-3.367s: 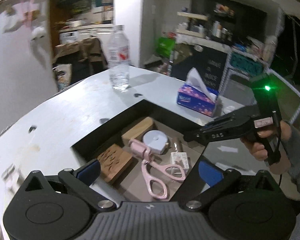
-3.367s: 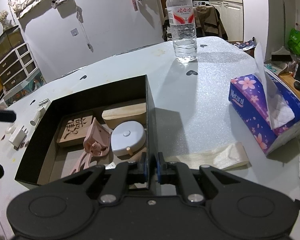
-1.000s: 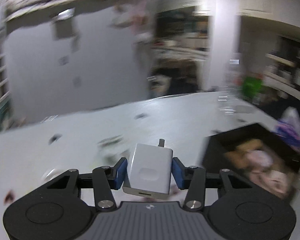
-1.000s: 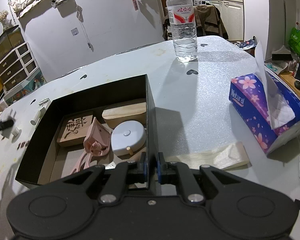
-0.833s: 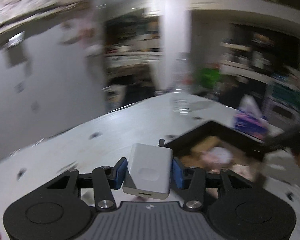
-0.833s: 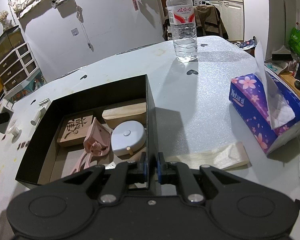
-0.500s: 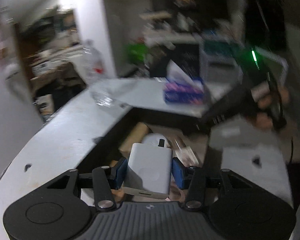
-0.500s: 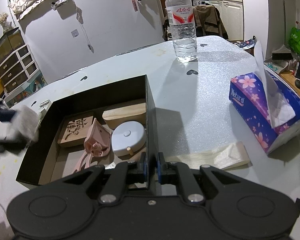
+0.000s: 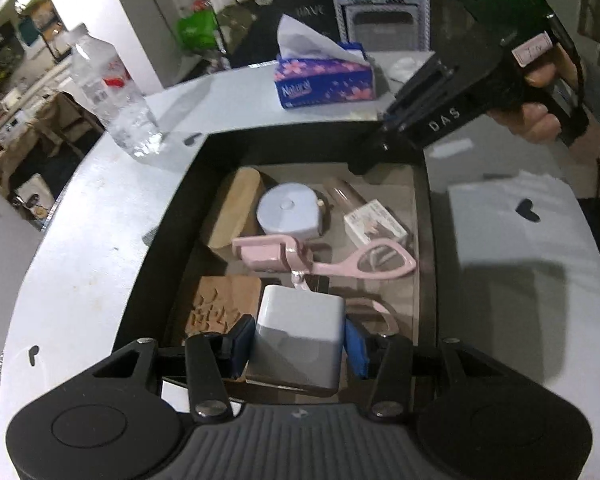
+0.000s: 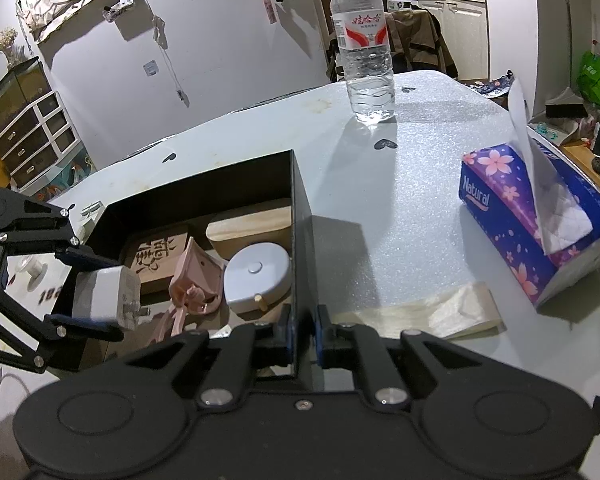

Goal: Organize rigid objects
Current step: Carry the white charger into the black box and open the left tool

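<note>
While the left gripper (image 9: 299,344) clamps the white charger (image 9: 298,336) over the black box (image 9: 428,216), L wrist view shows pink scissors (image 9: 324,260) right below. R view: right gripper (image 10: 303,330) pinches the box wall, steadying it. Risk: charger dropped now could land on the scissors and sit crooked.

My left gripper (image 9: 298,346) holding a charger (image 9: 298,336) over the box (image 9: 172,216), tape measure (image 9: 288,212) and wooden block (image 9: 234,210) inside, my right gripper (image 10: 303,332) clamping the box wall, bottle (image 10: 366,44) behind, tissue box (image 10: 536,216) to the right.
</note>
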Motion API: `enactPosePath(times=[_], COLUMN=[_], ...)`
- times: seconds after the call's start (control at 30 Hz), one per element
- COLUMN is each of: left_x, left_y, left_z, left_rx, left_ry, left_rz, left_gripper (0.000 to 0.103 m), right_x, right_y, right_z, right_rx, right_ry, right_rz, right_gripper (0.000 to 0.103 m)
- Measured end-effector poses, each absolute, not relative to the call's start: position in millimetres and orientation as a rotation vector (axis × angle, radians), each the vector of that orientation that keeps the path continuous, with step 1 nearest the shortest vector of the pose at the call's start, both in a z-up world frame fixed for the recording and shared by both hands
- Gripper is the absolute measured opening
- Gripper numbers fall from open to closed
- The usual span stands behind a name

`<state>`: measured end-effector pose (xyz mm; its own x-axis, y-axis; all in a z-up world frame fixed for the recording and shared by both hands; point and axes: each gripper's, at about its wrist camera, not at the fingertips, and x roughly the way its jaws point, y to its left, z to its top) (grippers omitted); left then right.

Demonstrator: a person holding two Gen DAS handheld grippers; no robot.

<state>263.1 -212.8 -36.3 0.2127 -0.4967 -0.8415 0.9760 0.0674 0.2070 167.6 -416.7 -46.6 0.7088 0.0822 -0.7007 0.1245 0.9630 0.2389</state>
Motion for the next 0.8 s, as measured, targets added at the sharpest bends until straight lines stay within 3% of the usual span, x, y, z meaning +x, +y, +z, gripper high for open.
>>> enactPosePath(times=[0.1, 0.2, 0.47, 0.8], left_x=[267, 273, 275, 273], left_y=[-213, -212, -208, -207], left_z=[-35, -31, -21, -4], left_rx=[0.923, 0.905, 0.829, 0.685], left_ry=[0.686, 0.690, 0.715, 0.769], left_rz=[-1.259, -1.238, -1.258, -1.265], left_gripper=[0.049, 0.068, 0.071, 0.094], right_x=[168, 168, 168, 169], right_y=[-416, -417, -417, -417], right_z=[-47, -46, -46, -47], right_rx=[0.279, 0.281, 0.281, 0.281], right_ry=[0.785, 0.786, 0.787, 0.790], right_rz=[-0.025, -0.025, -0.026, -0.027], right_gripper=[0.012, 0.011, 0.011, 0.011])
